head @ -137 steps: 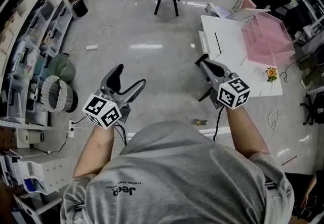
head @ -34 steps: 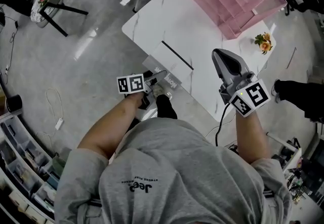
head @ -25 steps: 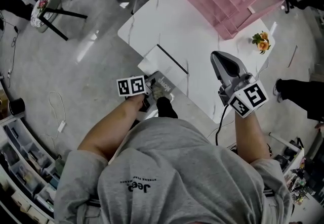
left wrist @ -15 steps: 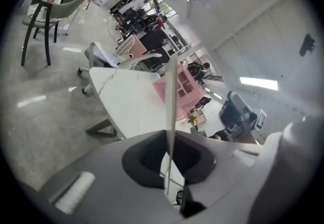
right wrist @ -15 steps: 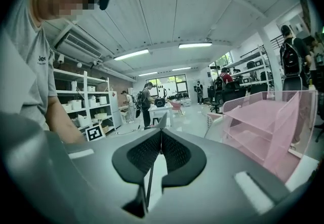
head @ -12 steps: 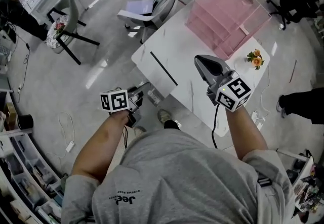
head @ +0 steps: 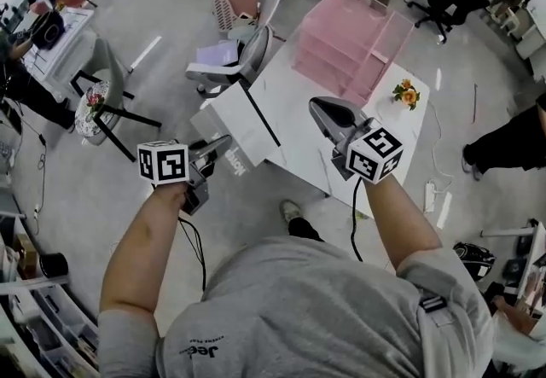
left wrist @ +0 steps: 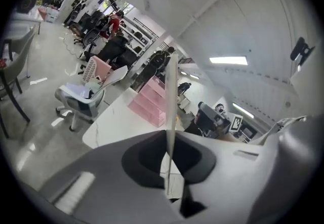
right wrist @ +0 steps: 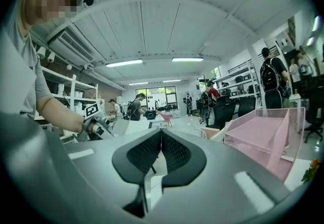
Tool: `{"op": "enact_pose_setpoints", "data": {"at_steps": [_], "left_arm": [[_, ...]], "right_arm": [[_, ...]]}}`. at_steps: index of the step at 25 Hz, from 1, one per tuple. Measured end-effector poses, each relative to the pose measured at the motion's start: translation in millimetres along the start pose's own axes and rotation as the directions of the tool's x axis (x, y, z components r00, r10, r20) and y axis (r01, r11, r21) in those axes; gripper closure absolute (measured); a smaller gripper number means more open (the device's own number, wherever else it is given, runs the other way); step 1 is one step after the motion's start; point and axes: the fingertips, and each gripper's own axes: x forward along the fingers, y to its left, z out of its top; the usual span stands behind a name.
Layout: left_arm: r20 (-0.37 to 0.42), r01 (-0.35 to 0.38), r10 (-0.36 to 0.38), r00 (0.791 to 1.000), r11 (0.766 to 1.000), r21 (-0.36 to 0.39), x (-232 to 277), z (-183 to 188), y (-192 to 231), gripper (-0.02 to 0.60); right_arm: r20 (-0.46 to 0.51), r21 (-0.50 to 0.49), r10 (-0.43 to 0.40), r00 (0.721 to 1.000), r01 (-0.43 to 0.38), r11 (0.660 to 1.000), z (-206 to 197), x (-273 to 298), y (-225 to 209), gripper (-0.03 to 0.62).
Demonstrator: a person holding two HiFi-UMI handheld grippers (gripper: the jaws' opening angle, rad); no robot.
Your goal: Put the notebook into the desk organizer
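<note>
My left gripper point(head: 223, 146) is shut on the near edge of the notebook point(head: 237, 122), a flat white-grey book with a black strip along one side. It hangs in the air at the near-left corner of the white table point(head: 341, 107). In the left gripper view the notebook point(left wrist: 171, 96) stands edge-on, thin and upright, between the closed jaws of the left gripper point(left wrist: 168, 142). The pink see-through desk organizer point(head: 354, 39) sits at the table's far end, also visible as the organizer point(right wrist: 263, 142). My right gripper point(head: 317, 105) hovers above the table, shut and empty, as the right gripper point(right wrist: 161, 139) shows.
A small orange flower point(head: 408, 95) lies on the table right of the organizer. A grey office chair point(head: 243, 61) stands at the table's far-left side, with a pink basket point(head: 235, 1) beyond it. A black stool point(head: 98, 103) is on the floor at left. People stand in the background.
The left gripper closed on the notebook at the table's edge and has lifted it off the table. The right gripper stayed shut above the table. The head view swung round.
</note>
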Motion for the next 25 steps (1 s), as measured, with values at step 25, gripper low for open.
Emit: {"op": "enact_pose_setpoints", "data": {"at_steps": [25], "left_arm": [[-0.470,0.244,-0.060,0.880,0.908,0.341,329,236,-55,0.514]], "right_arm": [[0.091,-0.072,-0.248,0.965,0.255,0.964,44,-77,-299,0.591]]}}
